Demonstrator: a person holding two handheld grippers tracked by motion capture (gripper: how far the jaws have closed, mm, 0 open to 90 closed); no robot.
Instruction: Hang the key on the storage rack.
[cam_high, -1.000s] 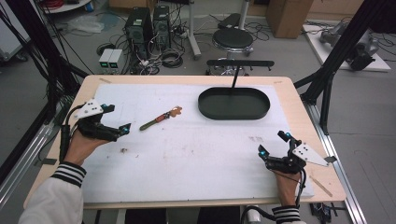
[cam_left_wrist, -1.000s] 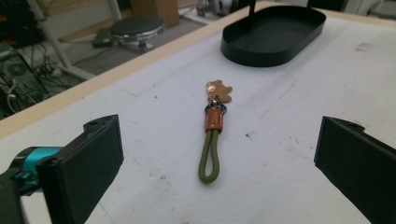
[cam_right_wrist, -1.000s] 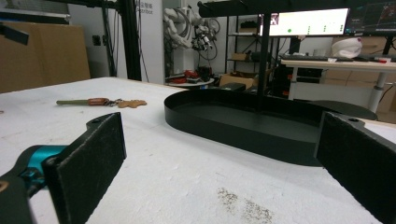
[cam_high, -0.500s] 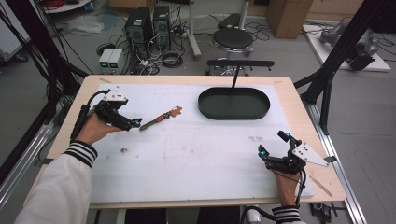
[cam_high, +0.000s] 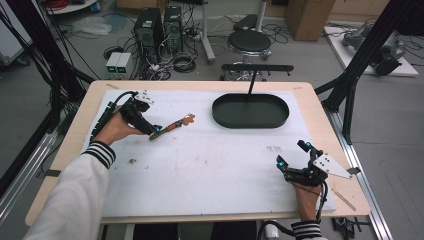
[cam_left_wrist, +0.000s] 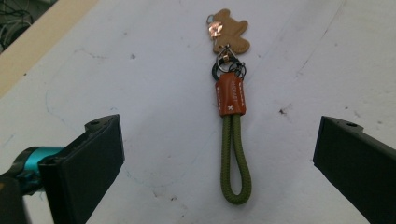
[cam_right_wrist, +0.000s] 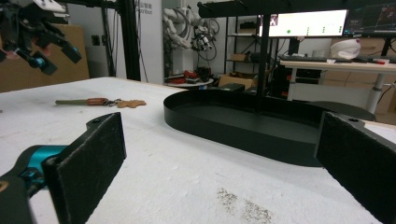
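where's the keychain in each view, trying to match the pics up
High view: the keychain lies upper left on the white mat, at the tips of the left gripper.
Left gripper view: centre of the picture, between the open jaws, green loop nearest, bear charm farthest.
Right gripper view: far left, flat on the mat, left of the black tray.
Shared landmark: the bear charm at its end.

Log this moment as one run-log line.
left gripper: open, over keychain, not touching | right gripper: open, idle near table edge | tray: empty | stage: pre-grasp
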